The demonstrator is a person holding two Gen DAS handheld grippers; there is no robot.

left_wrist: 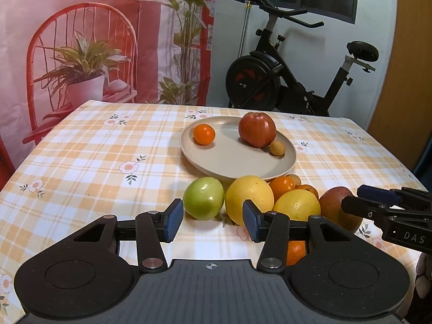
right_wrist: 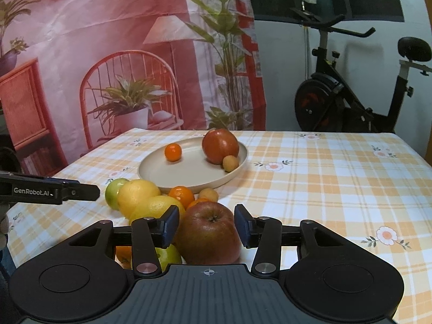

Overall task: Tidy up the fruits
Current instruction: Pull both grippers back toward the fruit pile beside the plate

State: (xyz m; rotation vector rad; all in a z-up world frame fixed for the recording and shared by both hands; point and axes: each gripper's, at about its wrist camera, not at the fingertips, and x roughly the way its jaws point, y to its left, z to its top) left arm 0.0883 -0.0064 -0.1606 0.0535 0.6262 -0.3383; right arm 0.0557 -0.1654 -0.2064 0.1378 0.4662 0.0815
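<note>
Right gripper [right_wrist: 206,225] has its jaws part-way apart, straddling a red-yellow apple [right_wrist: 209,233] that sits right between the pads; a thin gap shows on both sides, so the pads flank it and don't press, nothing held yet. Just left of the near pad a yellow lemon [right_wrist: 159,208] crowds the apple, with a second, bigger yellow citrus [right_wrist: 137,193] and a green apple [right_wrist: 114,189] further left. Two small oranges [right_wrist: 182,194] sit just past the apple, and a small tan fruit [right_wrist: 208,195] beside them. Beyond the pile is a beige plate [right_wrist: 162,178] already carrying a dark red apple [right_wrist: 220,145], a tangerine [right_wrist: 173,151] and a small tan fruit [right_wrist: 230,163]. Left gripper [left_wrist: 213,220] is half open and empty, pads apart over the checked tablecloth [left_wrist: 81,162], with the green apple just ahead of the gap and the big citrus partly behind its right pad. Judgement: next is closing on the red-yellow apple and carrying it to the plate. Risks: the apple is round and smooth, so an off-centre squeeze could squirt it forward into the oranges; the left pad is near the lemon, so closing may nudge it and set the touching pile rolling toward the table edge; the plate's free space is on its near side, and a hard drop could knock the small tan fruit off the rim. The two grippers are close, so crossing paths could clash.
</note>
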